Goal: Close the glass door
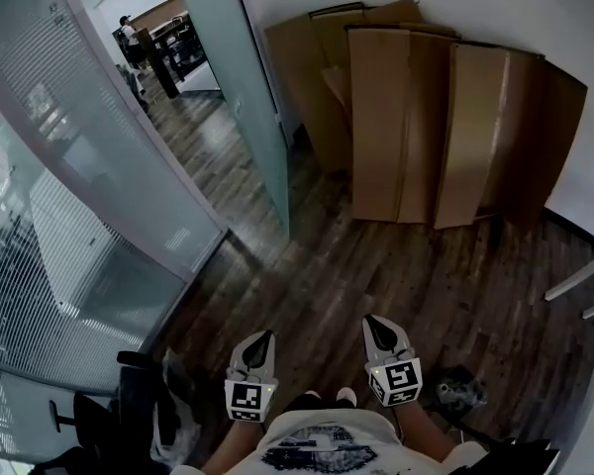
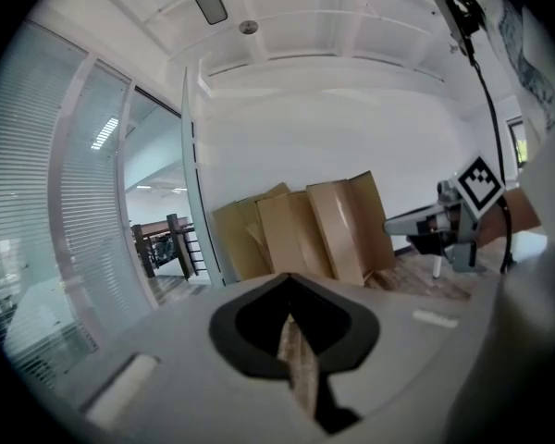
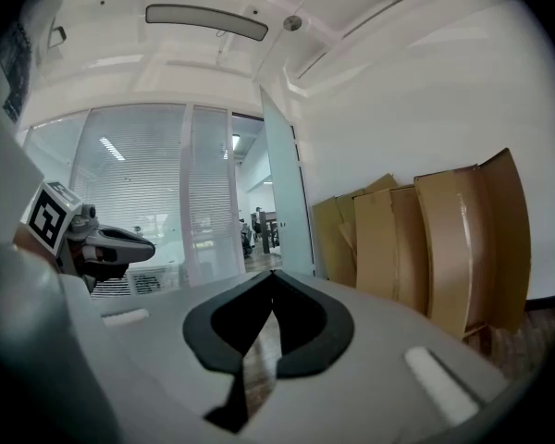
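— Status check: where is the glass door (image 1: 240, 97) standing?
— It is standing swung open, edge-on toward you, beside the striped glass partition (image 1: 69, 236) on your left and well apart from both tongs.
— And the tongs?
— Your left tongs (image 1: 265, 337) and right tongs (image 1: 373, 323) are both sitting clenched on nothing, pointing out over the wooden floor (image 1: 356, 265). Cardboard sheets (image 1: 426, 127) are leaning against the wall, right of the door.
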The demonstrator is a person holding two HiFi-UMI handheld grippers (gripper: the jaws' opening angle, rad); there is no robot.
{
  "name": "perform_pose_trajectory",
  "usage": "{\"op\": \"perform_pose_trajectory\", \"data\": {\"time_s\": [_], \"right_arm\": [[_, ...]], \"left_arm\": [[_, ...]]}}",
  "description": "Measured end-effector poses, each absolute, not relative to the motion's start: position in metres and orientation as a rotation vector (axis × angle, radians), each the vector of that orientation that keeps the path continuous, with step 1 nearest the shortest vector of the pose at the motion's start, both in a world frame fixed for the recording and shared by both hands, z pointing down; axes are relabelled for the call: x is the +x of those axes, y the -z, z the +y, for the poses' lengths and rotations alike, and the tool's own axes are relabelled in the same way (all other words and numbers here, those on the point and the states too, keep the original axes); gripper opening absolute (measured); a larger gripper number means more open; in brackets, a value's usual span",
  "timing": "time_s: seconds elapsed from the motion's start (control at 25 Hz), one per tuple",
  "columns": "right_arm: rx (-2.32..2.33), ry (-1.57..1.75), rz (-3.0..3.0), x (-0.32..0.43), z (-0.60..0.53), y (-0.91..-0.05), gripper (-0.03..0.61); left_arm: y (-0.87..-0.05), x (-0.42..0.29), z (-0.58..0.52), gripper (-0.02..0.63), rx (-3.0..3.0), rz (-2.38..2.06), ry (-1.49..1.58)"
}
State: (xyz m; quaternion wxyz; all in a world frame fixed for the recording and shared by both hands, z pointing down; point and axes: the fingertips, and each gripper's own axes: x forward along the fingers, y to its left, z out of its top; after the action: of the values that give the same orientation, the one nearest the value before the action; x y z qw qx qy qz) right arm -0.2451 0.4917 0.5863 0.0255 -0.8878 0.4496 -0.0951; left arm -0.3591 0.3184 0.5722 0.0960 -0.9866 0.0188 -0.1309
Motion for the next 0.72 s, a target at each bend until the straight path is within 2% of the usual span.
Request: {"op": "perform_pose_trajectory", "data": {"time_s": [0.4, 0.72], "right_arm": [[-2.731, 0.267, 1.485, -0.226, 0.461, -0.583, 0.008], [-2.769, 0.287, 1.467, -0.181, 0.433, -0.586, 0.008]], "left_arm": [[-0.579, -0.343, 0.296, 0.002, -2.958, 0.131, 0.350], [-0.590, -0.294, 0.259, 0.002, -2.991, 0.116, 0.350]]}}
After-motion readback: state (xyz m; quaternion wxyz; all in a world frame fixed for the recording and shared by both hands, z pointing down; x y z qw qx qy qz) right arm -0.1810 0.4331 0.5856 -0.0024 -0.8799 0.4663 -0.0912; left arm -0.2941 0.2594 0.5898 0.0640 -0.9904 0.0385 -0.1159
